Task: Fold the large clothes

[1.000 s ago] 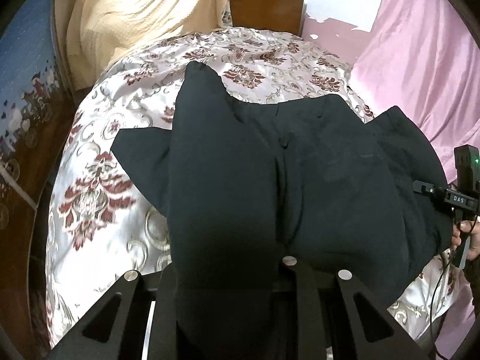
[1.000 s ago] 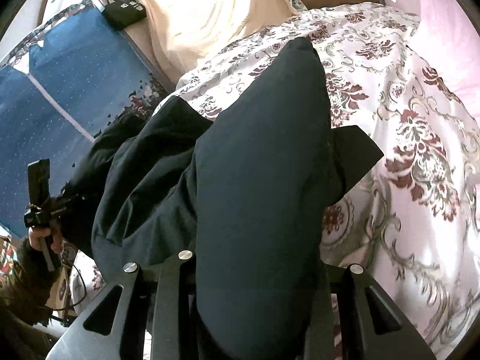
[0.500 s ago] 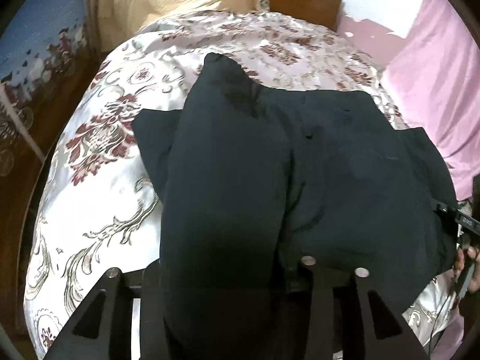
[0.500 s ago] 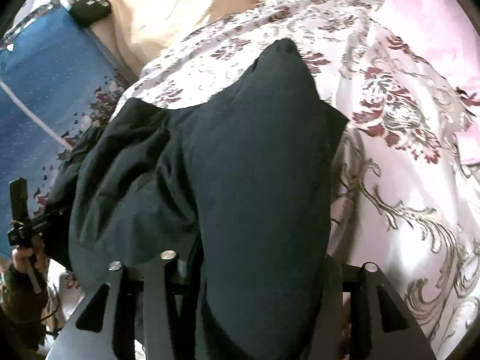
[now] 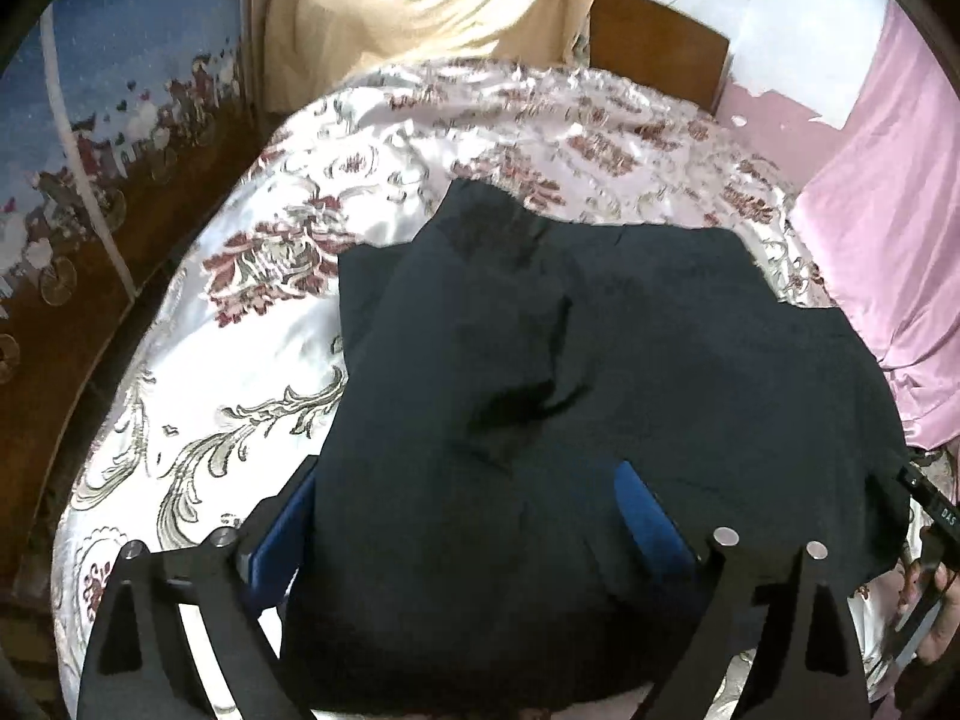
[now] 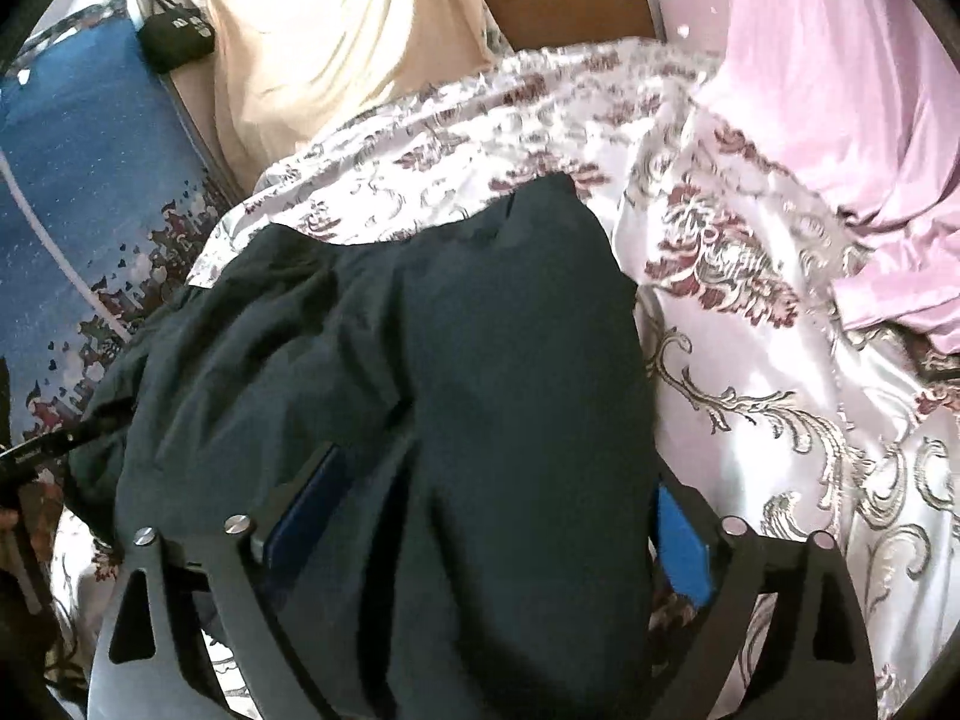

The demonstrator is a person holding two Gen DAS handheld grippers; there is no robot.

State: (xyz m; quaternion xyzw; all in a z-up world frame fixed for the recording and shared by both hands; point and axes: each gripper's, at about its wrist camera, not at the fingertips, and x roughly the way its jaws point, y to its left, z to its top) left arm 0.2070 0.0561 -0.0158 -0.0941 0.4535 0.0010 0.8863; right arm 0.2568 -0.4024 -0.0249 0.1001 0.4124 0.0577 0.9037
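Black garment (image 5: 600, 360), "DAS"-labelled gripper (image 5: 936, 516) beside.

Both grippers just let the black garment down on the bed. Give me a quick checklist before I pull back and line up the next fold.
1. Left gripper released: ok, the jaws stand wide, though the black garment lies between the blue pads.
2. Right gripper released: ok, the jaws stand wide, cloth draped between them.
3. Garment supported by the floral bedspread: ok at the far part; the near edge, cannot tell.
4. Folded layer flat: not ok, creases near its middle.
5. Edges aligned: not ok, a corner sticks out at the left.
6. Cloth snagged on fingers: cannot tell.
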